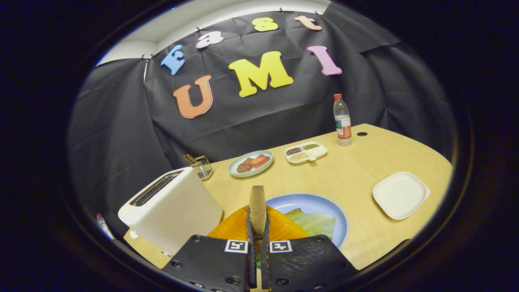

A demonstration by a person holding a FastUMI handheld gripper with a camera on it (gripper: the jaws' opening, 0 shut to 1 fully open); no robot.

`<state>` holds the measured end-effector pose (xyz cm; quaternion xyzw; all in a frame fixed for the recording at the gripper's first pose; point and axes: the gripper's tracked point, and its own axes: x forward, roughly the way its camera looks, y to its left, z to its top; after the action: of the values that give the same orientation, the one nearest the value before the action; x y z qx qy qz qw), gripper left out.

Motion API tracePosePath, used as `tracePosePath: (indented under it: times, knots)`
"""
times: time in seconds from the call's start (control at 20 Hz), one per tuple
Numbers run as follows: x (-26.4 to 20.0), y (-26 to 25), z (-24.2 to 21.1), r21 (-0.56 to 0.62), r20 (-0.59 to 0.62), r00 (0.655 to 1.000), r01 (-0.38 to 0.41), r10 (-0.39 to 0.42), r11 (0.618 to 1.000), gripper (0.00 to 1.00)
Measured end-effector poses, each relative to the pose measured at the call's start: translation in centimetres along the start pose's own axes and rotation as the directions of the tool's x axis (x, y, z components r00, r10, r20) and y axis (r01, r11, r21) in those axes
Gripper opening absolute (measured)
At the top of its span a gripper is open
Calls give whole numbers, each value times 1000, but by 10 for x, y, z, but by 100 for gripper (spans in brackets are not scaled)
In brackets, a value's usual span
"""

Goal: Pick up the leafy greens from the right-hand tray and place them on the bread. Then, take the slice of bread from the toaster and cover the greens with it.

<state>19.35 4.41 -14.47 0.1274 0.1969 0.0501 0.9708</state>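
A slice of bread (257, 207) stands on edge, pinched between the two fingers of the tongs (258, 227), which are closed on it; its lower end is hidden between them. Directly beyond lies one blue plate (320, 202), its near side covered by the tongs and by an orange shape (237, 227) that cannot be made out clearly. On the plate, pale leafy greens (314, 222) rest on a partly hidden second slice (294, 211). One white toaster (172, 209) stands just left of the tongs on the counter (357, 170), its slot empty as far as can be seen. Farther back sit one green plate (250, 163) with reddish food, one divided tray (306, 152) of three fillings, one bottle (342, 120), one wire holder (200, 166), and, well to the right, one empty white tray (401, 194).
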Motion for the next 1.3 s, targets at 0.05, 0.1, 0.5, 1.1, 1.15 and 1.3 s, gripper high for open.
tracePosePath:
  times: [0.05, 0.1, 0.5, 1.1, 1.15, 1.3]
  knots:
    - [2, -7, -1, 5, -1, 1000, 6, -6, 1000, 9]
    - [1, -13, -1, 7, -2, 1000, 15, -15, 1000, 10]
    - [12, -51, -5, 9, -33, 998, 63, -62, 998, 46]
    - [-73, -41, 97, -201, 329, 938, 177, -104, 963, 96]
    - [-92, -36, 109, -227, 382, 919, 198, -100, 954, 96]
    - [-139, -22, 119, -278, 433, 896, 239, -100, 931, 96]
